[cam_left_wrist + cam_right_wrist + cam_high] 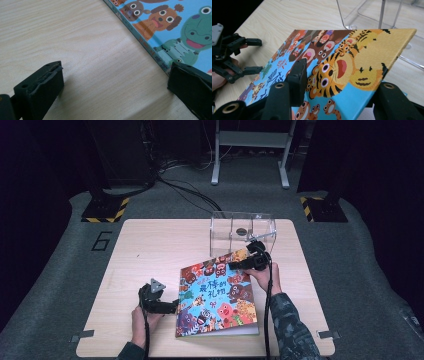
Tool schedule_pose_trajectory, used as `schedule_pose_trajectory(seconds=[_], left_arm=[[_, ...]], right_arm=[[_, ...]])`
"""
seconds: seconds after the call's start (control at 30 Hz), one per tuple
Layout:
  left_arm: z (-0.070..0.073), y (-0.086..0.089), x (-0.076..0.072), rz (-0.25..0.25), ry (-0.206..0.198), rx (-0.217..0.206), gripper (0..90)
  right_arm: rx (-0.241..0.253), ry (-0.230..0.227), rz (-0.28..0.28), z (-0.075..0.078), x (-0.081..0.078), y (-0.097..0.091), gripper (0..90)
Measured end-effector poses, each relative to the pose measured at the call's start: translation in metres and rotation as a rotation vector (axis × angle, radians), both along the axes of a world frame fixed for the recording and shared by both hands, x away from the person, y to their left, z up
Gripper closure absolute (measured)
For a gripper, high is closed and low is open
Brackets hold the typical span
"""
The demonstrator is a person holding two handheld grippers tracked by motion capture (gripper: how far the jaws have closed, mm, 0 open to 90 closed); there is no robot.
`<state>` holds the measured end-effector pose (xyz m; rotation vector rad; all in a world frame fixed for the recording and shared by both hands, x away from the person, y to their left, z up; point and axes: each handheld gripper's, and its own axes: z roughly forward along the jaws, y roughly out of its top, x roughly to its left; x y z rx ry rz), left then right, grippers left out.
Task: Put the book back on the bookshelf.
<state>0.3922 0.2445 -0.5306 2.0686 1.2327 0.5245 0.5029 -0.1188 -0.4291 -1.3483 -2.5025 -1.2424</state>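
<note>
Picture book (217, 295) is lying before the clear rack (242, 232), far corner lifting in the right gripper (248, 264), clamped on its cover; left gripper (175, 306) is gaping at the spine. Cover could slip or crease under that corner-only pinch.

Picture book (218, 293) cover: large dark Chinese characters across middle, reading roughly "最棒的礼物"; strokes too small to be sure. Book spine: tiny print, illegible. Grey floor mat (65, 265): digit "6" (102, 240) left of bench.
</note>
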Motion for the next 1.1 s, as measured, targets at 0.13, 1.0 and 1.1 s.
schedule_pose_trajectory(seconds=[0.13, 1.0, 1.1], left_arm=[[-0.001, 0.0, 0.0, 0.006, -0.009, 0.001, 0.1], [-0.001, 0.0, 0.0, 0.007, -0.013, -0.004, 0.8], [0.001, 0.002, 0.0, -0.012, 0.002, 0.014, 0.8]], right_arm=[[0.03, -0.017, 0.009, -0.001, -0.002, -0.002, 53.2], [0.019, -0.134, 0.029, 0.001, -0.016, -0.004, 53.6], [0.018, -0.149, 0.031, 0.002, -0.018, -0.004, 53.5]])
